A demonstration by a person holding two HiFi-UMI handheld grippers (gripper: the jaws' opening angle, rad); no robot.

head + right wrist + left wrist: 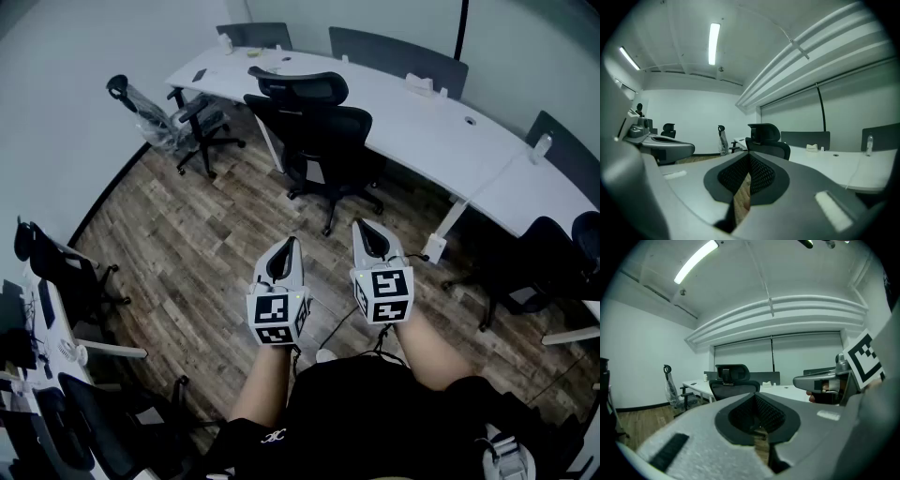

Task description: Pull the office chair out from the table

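Observation:
A black office chair with a headrest stands tucked against the long white table, its back turned toward me. It also rises beyond the jaws in the left gripper view as the chair and in the right gripper view as the chair. My left gripper and right gripper are held side by side over the wood floor, well short of the chair. Both are shut with nothing between their jaws. The right gripper shows from the side in the left gripper view.
A plastic-wrapped chair stands at the table's left end. Another black chair sits at the right, a further one by a desk at the left wall. A white cable box lies on the floor by a table leg.

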